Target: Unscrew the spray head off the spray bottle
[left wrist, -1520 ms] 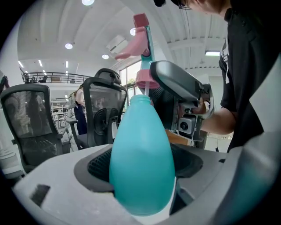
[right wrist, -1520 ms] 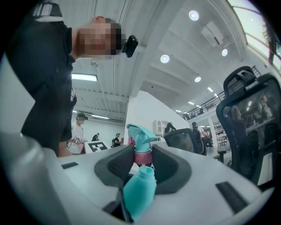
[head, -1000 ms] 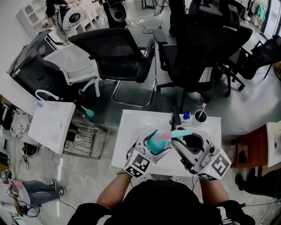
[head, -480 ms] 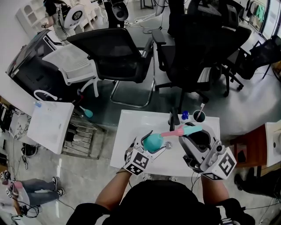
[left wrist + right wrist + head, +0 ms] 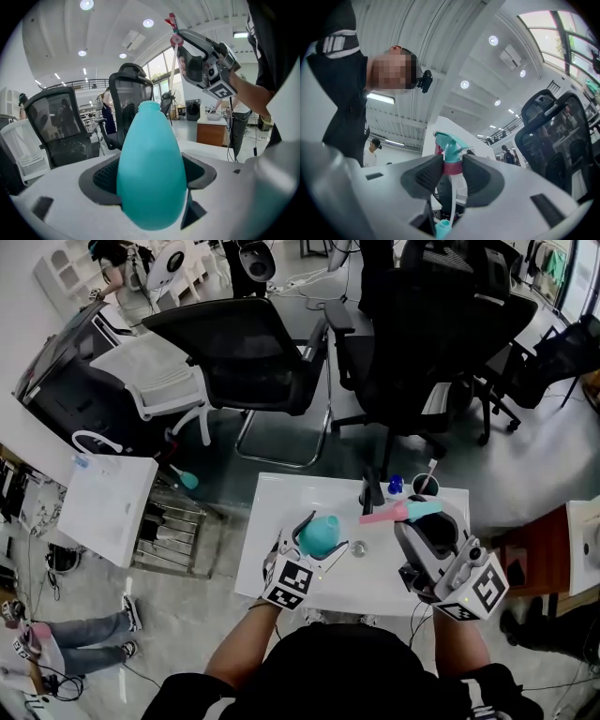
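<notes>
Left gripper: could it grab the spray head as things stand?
Probably not. The left gripper is shut on the bottle, so its jaws are full. The spray head is off the bottle, clamped in the right gripper out to the side.

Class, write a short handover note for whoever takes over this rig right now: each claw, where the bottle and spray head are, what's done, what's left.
Left claw: shut on the teal bottle, over the white table; its neck is open.
Right claw: shut on the spray head, held clear of the bottle with its tube out.
Done: head is off.
Left: probably just setting both parts down.
</notes>
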Available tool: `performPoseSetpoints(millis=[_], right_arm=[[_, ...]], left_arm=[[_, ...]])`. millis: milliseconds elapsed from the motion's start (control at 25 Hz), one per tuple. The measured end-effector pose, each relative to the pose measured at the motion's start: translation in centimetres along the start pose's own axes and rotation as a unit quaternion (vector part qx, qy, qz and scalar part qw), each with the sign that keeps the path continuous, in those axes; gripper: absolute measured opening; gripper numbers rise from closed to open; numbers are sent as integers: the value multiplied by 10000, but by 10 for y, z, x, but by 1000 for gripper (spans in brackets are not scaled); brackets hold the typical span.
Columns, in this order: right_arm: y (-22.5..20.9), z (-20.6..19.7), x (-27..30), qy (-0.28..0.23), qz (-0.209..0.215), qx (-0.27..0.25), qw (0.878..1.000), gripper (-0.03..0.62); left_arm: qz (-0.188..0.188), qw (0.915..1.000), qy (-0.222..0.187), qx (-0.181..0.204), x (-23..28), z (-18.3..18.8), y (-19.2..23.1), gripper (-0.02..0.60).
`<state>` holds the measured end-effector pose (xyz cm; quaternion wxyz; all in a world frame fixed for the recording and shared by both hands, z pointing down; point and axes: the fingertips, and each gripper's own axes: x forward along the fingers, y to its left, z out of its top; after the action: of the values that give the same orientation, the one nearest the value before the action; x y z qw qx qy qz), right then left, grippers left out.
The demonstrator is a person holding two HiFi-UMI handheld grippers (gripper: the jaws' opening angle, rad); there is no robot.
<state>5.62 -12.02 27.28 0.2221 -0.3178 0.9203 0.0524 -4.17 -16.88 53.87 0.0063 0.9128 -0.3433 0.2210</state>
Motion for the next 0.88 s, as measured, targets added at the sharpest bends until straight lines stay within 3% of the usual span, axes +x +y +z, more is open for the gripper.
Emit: performPoseSetpoints(millis=[440, 880], right_arm=[[-18, -29, -16, 655, -406, -174, 9969, 135], [-32, -64, -36, 1120, -800, -204, 9903, 135]], left_arm=[[588, 9953, -610, -464, -25, 37, 36, 397], [970, 9876, -1107, -554, -47, 74, 51, 399]])
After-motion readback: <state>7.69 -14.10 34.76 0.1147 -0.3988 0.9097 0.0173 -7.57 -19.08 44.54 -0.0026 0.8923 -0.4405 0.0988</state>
